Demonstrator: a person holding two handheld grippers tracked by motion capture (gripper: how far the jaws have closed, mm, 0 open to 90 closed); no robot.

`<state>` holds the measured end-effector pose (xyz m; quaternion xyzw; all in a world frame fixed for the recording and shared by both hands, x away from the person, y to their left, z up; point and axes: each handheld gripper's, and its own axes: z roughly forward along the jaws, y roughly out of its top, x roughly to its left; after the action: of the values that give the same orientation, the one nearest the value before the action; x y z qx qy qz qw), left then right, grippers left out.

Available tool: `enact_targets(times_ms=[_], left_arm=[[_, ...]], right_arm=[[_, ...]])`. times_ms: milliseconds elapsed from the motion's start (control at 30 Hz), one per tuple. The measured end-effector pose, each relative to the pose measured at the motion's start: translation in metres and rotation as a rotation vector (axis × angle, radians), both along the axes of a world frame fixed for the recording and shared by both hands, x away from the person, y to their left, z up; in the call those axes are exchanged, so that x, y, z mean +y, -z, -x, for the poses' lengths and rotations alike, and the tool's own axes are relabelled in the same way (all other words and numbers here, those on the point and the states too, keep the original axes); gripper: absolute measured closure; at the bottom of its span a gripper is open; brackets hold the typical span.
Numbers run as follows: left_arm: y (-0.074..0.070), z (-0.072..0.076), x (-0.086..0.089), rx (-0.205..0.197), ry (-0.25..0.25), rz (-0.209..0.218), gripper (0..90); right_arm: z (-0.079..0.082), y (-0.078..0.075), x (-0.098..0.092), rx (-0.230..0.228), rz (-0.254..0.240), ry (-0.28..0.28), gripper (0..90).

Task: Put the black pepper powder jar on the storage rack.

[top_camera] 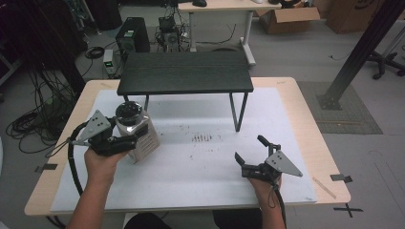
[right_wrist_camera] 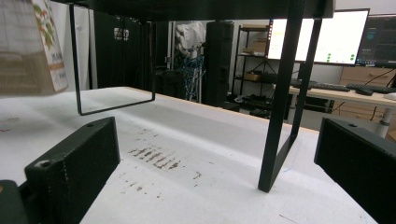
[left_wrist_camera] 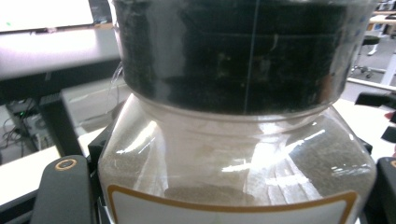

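Two grippers sit low over the white mat [top_camera: 200, 162] from above. My left gripper [top_camera: 125, 141] pinches a clear plastic jar with a black lid and white label [top_camera: 137, 128], held off the mat's left side just in front of the small black wooden table with thin metal legs [top_camera: 185, 72]. The jar's long axis tilts, lid toward the far left. My right gripper [top_camera: 249, 150] rests at the right, jaws spread wide.

In the left gripper view, the jar [left_wrist_camera: 233, 140] fills the space between the jaws, lid up.

In the right gripper view, spread jaws flank a black table leg [right_wrist_camera: 280, 102]; the jar's label [right_wrist_camera: 32, 46] shows at upper left.
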<state>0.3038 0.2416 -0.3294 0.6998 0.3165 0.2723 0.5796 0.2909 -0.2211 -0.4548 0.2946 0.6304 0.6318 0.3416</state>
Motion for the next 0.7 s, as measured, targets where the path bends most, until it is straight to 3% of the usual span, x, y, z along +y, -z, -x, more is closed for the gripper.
enact_targets(times_ms=[700], left_arm=[[-0.082, -0.005, -0.025, -0.026, 0.117, -0.003, 23.0]], right_arm=[[0.0, 0.0, 0.0, 0.002, -0.004, -0.002, 0.0]])
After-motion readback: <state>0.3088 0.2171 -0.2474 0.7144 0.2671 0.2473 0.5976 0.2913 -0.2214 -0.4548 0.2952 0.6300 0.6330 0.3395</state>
